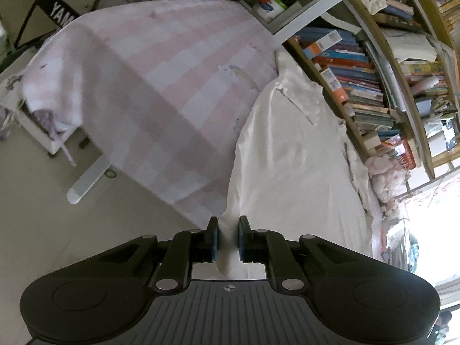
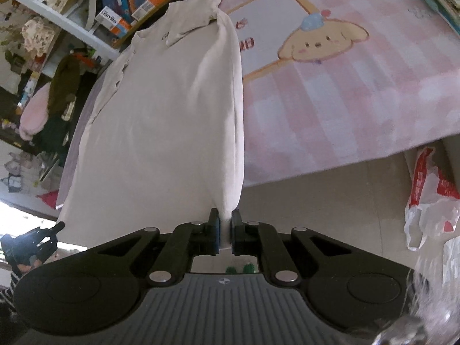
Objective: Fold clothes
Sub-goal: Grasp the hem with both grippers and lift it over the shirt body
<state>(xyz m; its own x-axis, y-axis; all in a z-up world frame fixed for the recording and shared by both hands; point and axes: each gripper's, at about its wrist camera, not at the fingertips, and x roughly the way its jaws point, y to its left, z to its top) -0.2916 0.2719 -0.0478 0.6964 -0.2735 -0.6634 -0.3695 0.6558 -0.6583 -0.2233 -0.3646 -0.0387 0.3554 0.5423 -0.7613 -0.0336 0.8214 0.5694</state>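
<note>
Pink checked bedsheet [image 1: 161, 86] carries a limp, light white shirt [image 1: 287, 158], its hem corners clamped by left gripper [image 1: 228, 238] and right gripper [image 2: 225, 230] jaws.

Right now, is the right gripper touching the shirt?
Touching. The right wrist view shows the right gripper shut on a bunched edge of the white shirt, cloth pinched between both pads.

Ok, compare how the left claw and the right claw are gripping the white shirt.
The left claw pinches a thin corner of the white shirt, with a visible gap between its pads. The right claw clamps a thicker, bunched fold, pads nearly together. Both are shut on the shirt's near edge.
</note>
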